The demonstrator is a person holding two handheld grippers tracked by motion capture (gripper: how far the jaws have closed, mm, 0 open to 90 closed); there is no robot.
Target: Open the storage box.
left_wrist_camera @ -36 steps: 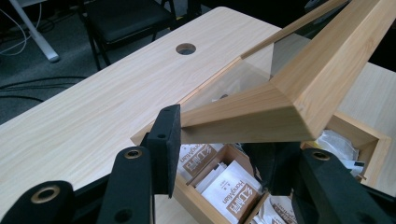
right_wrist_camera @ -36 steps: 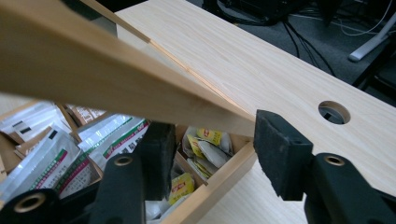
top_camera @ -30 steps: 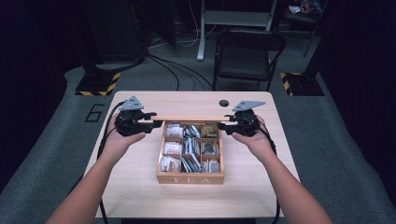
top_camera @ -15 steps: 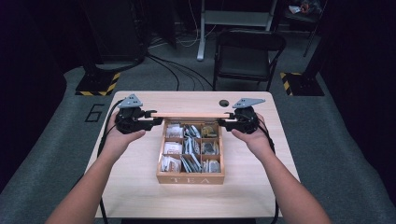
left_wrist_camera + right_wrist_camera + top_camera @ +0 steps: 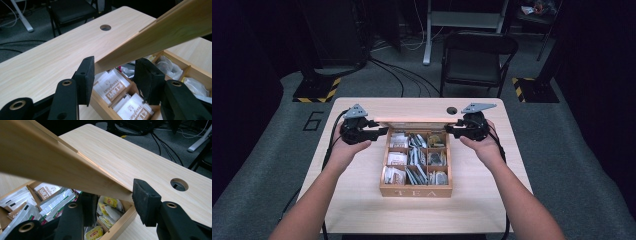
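I see the wooden lid (image 5: 412, 120) of the tea box (image 5: 415, 190) raised on its hinge at the box's 12 o'clock edge, standing open over the compartments of tea bags (image 5: 416, 159), with the box itself sitting mid-table. From the high view, my left hand-held gripper (image 5: 382, 131) is at the lid's 9 o'clock end and my right hand-held gripper (image 5: 450, 131) is at its 3 o'clock end, each pointing inward toward the other. In the left gripper view the lid's end (image 5: 160, 35) comes in from 2 o'clock and its tip lies between my left hand-held gripper's (image 5: 115, 75) jaws; one pad (image 5: 87, 77) sits just beside the wood, the jaws have just been opening, and I see a gap on the other side, so they stand loosely around the lid rather than clamped. In the right gripper view the lid (image 5: 50, 165) sweeps in from 10 o'clock and its corner ends between my right hand-held gripper's (image 5: 116, 203) jaws, partly open; I cannot tell whether its pads press the wood. The pale table (image 5: 362, 210) carries it all, with a round cable hole (image 5: 452, 110) at the box's 1 o'clock.
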